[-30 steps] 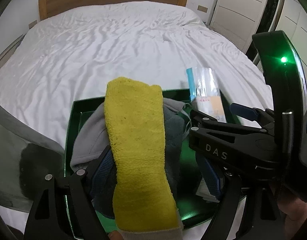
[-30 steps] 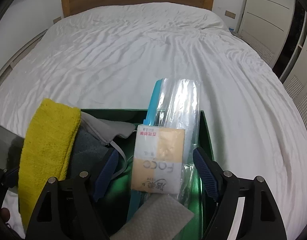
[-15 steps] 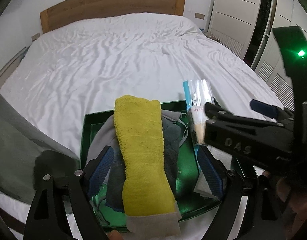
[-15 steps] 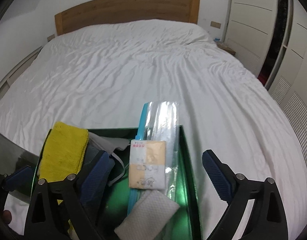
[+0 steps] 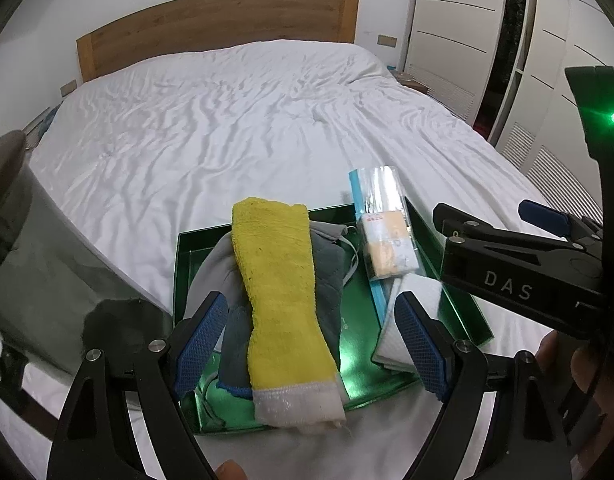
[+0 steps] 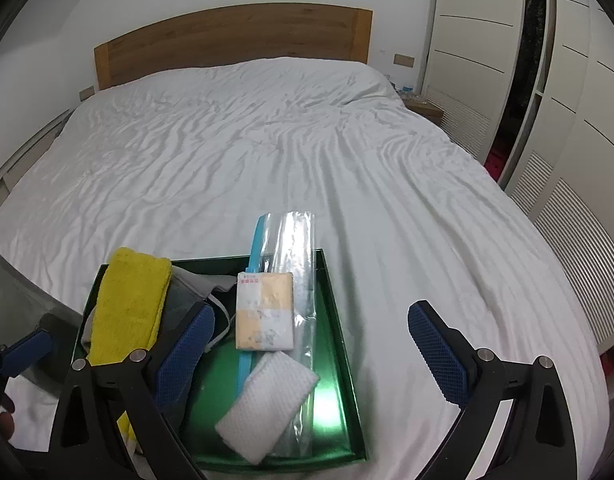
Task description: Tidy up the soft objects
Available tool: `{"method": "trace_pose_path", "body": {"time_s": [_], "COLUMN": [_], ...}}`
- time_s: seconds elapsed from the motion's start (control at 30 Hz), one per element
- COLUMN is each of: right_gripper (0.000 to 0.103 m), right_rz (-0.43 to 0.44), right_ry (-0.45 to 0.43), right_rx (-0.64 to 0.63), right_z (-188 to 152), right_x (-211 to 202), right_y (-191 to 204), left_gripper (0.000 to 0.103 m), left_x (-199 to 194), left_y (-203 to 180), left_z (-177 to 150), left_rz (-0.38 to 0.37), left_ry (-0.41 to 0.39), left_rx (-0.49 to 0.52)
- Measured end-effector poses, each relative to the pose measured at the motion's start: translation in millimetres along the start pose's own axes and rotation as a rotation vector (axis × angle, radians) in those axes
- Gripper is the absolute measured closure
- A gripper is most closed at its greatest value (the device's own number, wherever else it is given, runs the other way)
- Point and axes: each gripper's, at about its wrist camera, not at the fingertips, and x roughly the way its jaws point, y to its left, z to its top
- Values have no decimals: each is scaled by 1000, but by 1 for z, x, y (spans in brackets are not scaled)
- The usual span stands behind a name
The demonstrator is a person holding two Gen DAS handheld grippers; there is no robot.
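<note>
White bedsheet (image 6: 307, 152) carried green tray (image 6: 339, 344). Left gripper (image 5: 311, 340) jaws stood spread, pinching nothing; yellow towel (image 5: 283, 304) lay in the tray below and between them, long axis running away from the jaws toward the headboard (image 6: 235, 36). Right gripper (image 6: 311, 344) jaws were opening, clear of tissue pack (image 6: 265, 312) beneath. Judged: release step done; next move needs another loose soft item, none visible.
</note>
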Motion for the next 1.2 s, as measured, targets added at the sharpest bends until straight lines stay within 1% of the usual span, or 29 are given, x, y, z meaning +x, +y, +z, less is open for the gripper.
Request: {"method": "trace_pose_path", "body": {"time_s": [0.5, 0.7, 0.9, 1.2], "right_gripper": [3, 3, 3, 3], "right_rz": [-41, -40, -36, -19], "right_ry": [-36, -53, -65, -77], "right_rx": [-13, -18, -34, -47], "right_z": [-14, -23, -34, -54], "right_x": [-57, -80, -105, -144], "right_y": [-4, -1, 8, 25], "left_gripper": [22, 22, 22, 22], "left_x": [-37, -57, -77, -111], "left_y": [-4, -1, 5, 28], "left_z": [-12, -19, -27, -44], "left_rz": [-25, -33, -28, -15], "left_ry": [-17, -27, -43, -57], "left_rx": [17, 19, 32, 15]}}
